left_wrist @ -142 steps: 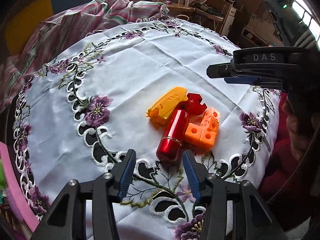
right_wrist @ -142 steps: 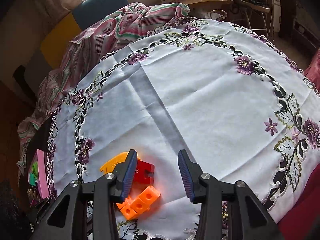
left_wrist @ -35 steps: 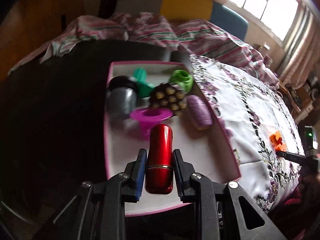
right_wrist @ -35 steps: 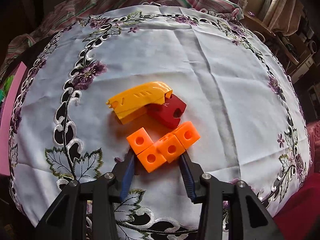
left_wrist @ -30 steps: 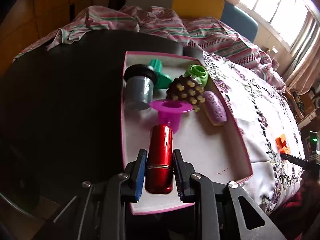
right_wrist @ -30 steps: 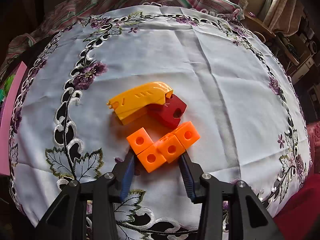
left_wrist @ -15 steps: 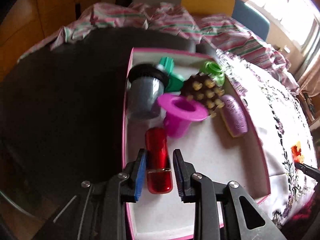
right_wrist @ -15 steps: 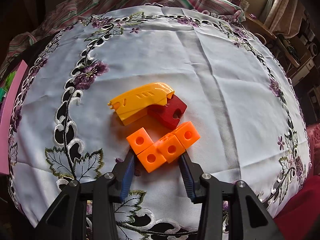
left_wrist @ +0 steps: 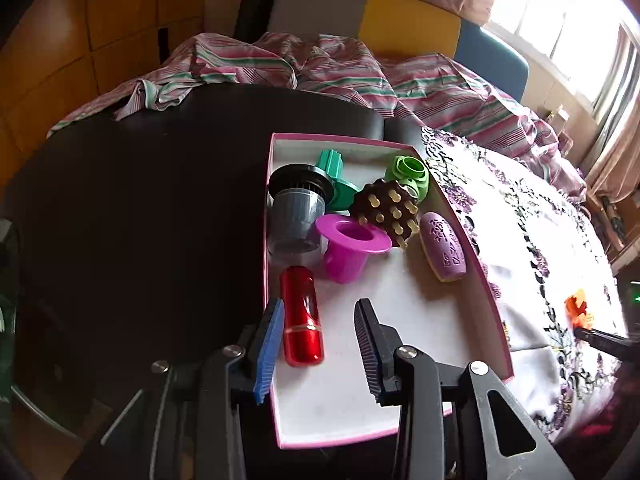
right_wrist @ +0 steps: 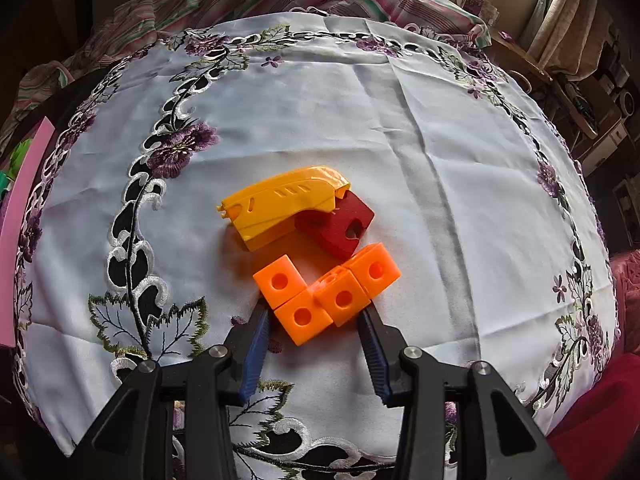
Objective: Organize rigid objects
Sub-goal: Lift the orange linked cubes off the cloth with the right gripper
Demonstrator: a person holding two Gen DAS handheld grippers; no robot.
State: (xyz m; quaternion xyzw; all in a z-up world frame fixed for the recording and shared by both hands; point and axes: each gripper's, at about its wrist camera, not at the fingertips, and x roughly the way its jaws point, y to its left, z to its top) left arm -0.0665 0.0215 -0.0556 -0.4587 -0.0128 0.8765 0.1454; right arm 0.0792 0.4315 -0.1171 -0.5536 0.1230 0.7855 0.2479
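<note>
Released a moment ago, the red cylinder now lies in the pink tray by its left wall, out of the left gripper, whose jaws have just been opening and stand apart with the cylinder between them but untouched
It rests near the tray's front left corner, just short of the magenta cup and grey cup, likely laid there to leave bare floor for more. Over on the tablecloth, the right gripper has its jaws astride the orange cubes near the cloth's front edge; whether they actually pinch I cannot tell
</note>
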